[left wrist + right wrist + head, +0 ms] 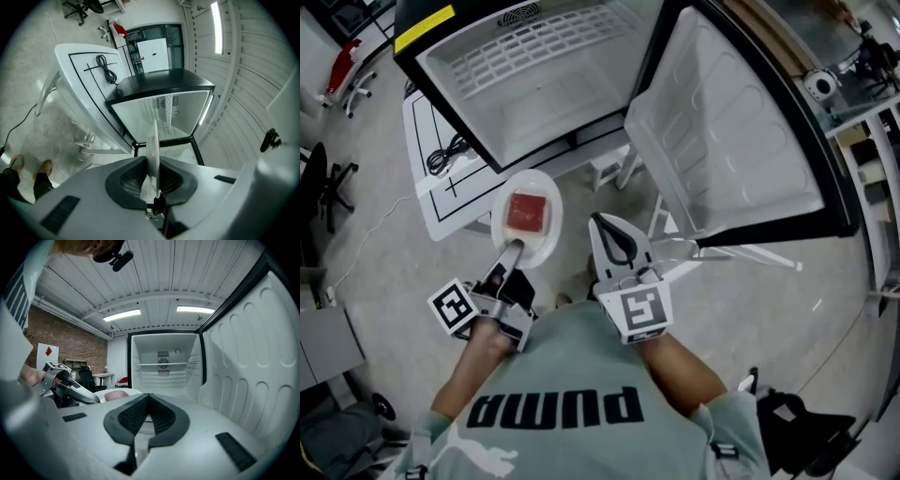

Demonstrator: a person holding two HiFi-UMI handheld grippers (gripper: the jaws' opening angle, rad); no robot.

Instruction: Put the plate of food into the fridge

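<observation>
A white plate (536, 190) with a red slab of food (526, 212) hangs in front of the open fridge (525, 84). My left gripper (513, 249) is shut on the plate's near rim. In the left gripper view the plate (153, 145) stands edge-on between the pads. My right gripper (602, 223) floats just right of the plate, shut and empty, pointing at the fridge. From the right gripper view, past its own shut tips (148, 397), I see the bare fridge interior with a wire shelf (163, 364), the food (116, 395) and the left gripper (70, 389).
The fridge door (727, 141) stands swung open to the right, its inner side facing me. A white table (441, 173) with a black cable (445, 153) is left of the fridge. White stools (609, 169) stand below the fridge. Office chairs (323, 183) sit far left.
</observation>
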